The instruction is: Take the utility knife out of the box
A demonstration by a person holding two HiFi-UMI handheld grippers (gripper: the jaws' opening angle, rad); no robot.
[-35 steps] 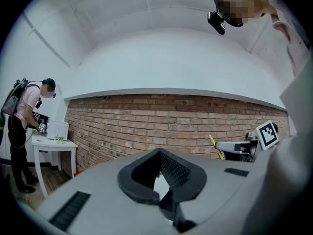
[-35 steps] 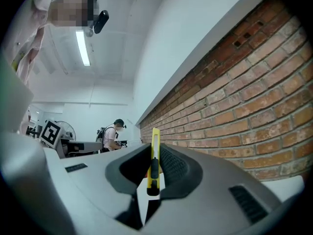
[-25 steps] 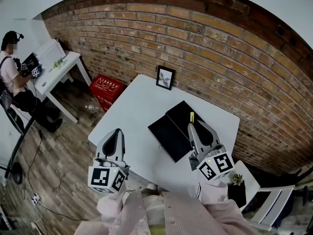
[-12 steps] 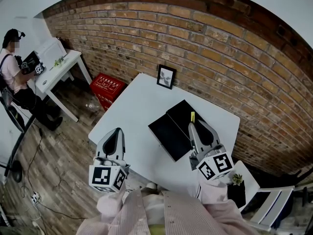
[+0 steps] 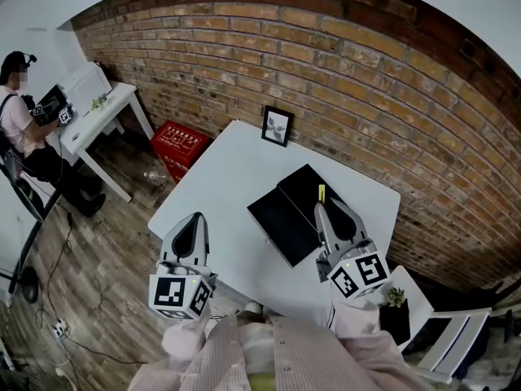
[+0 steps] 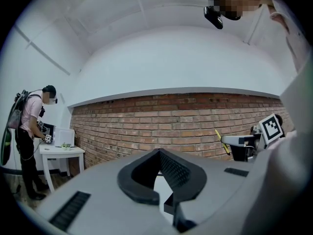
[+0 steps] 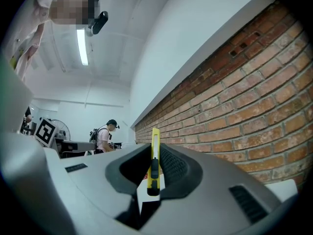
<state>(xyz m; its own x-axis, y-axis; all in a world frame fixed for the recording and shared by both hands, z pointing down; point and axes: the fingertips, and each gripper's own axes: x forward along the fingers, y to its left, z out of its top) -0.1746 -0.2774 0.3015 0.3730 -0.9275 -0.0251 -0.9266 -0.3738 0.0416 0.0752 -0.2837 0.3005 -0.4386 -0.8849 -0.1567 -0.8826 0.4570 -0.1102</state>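
- Utility knife (image 7: 154,166): yellow body with a black slider, clamped edge-on between the fingers of the right gripper (image 5: 322,209). Its far end stands out past the fingertips. In the head view it is seen right of centre, over the right-hand part of the box and out of it.
- Right gripper: fingers closed on the utility knife and held over the right side of the tabletop (image 5: 226,187).
- Left gripper (image 5: 195,218): fingers brought together at the tips with nothing between them. It is held at the lower left of the head view, at the near left edge of the tabletop and well apart from the box.
- Box (image 5: 282,220): black, laid open in two flat halves at the centre of the white tabletop.
- Picture frame (image 5: 276,127): small, dark-edged, stood upright at the far edge of the tabletop, before the brick wall (image 5: 366,80).
- Red crate (image 5: 179,145): placed on the wooden floor, left of the tabletop and against the wall.
- Potted plant (image 5: 395,299): small, in a black pot, at the lower right of the head view.
- Second person (image 5: 20,120): stationed at a white desk at the upper left of the head view.
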